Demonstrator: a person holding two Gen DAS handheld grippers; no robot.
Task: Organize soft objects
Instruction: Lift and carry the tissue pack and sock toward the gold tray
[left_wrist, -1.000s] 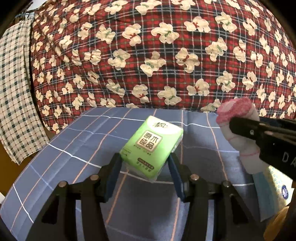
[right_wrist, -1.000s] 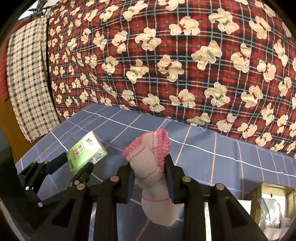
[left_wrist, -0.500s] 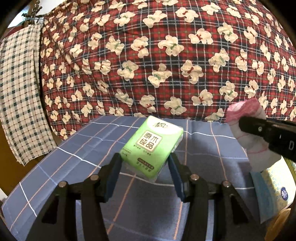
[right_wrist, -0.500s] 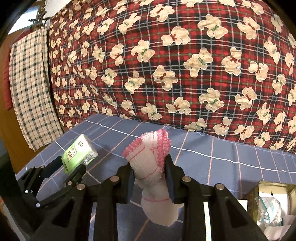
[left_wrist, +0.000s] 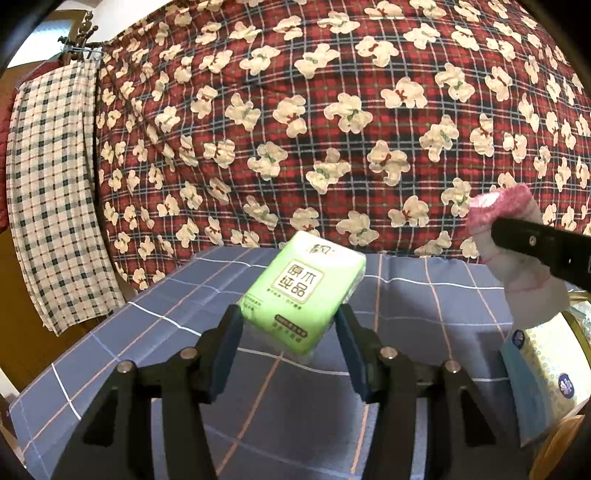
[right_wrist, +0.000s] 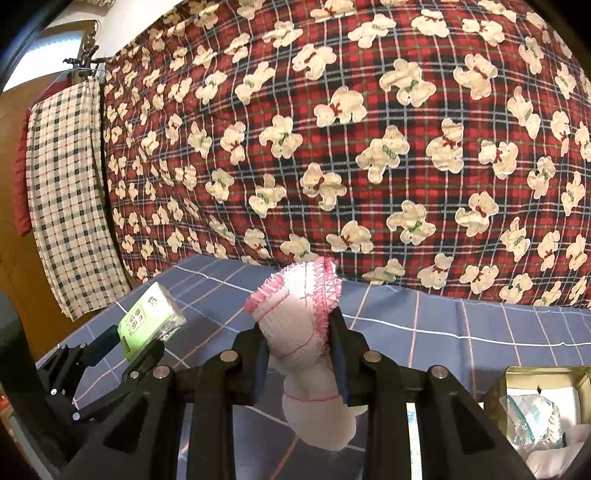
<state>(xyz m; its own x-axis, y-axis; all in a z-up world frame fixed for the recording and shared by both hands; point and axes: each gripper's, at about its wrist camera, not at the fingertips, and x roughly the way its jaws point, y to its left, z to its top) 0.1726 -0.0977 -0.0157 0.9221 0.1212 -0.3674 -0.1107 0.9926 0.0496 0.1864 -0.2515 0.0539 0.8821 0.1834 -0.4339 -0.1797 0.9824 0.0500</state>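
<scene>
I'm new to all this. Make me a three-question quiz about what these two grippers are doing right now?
1. True or false: the left gripper is empty.
2. What does the right gripper hold?
A. a white sock with a pink frilly cuff
B. a green tissue pack
C. nothing
3. What pattern covers the blue cloth under both grippers?

Key:
1. False; it grips the green tissue pack.
2. A
3. A grid of thin lines.

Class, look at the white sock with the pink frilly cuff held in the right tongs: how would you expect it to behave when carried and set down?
Probably floppy: the sock droops below the right tongs, its toe hanging limp. Likely light, since a pinch near the cuff holds it. It would probably slump rather than roll when set down.
</scene>
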